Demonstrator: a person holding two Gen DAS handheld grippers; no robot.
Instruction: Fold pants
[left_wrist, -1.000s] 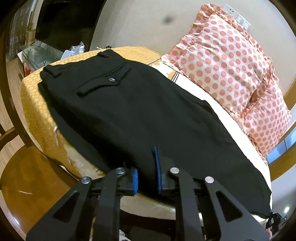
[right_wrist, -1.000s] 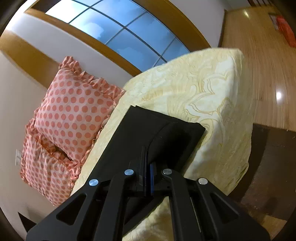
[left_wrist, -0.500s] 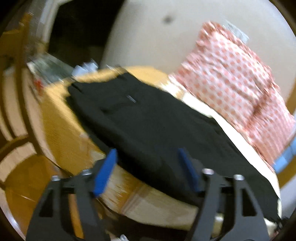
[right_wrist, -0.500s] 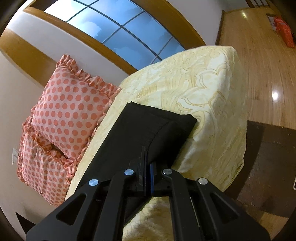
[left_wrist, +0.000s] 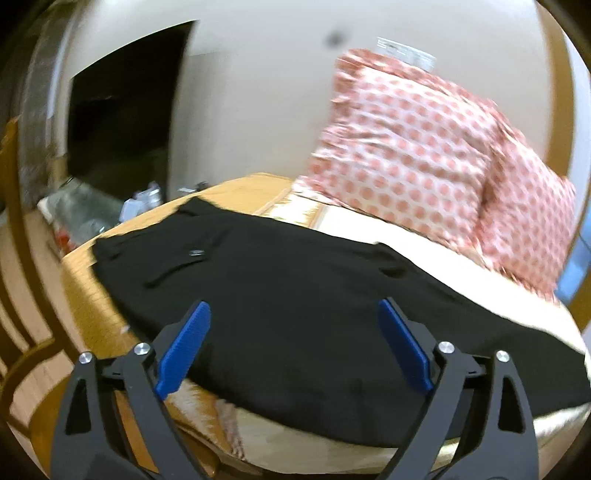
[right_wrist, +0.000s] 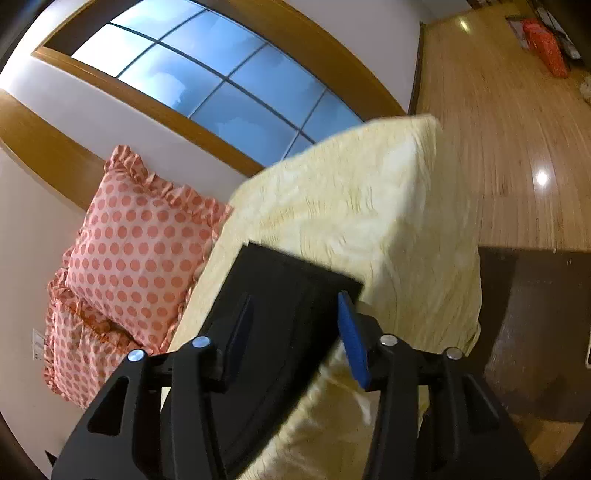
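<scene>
Left wrist view: the left gripper (left_wrist: 291, 336) fills the lower frame, its jaws just opened wide and clear of the cloth, blue pads (left_wrist: 184, 347) apart above the near edge of the black pants (left_wrist: 295, 295). The pants lie flat across the bed (left_wrist: 92, 310), waistband toward the centre left, spotted pillows (left_wrist: 417, 147) upper right (image blurred). Right wrist view: the right gripper (right_wrist: 295, 321) has its jaws just parting, pads no longer pressing; the pants' hem end (right_wrist: 288, 291) lies between them on the yellow bedspread (right_wrist: 351, 206), window (right_wrist: 207, 85) at upper left.
</scene>
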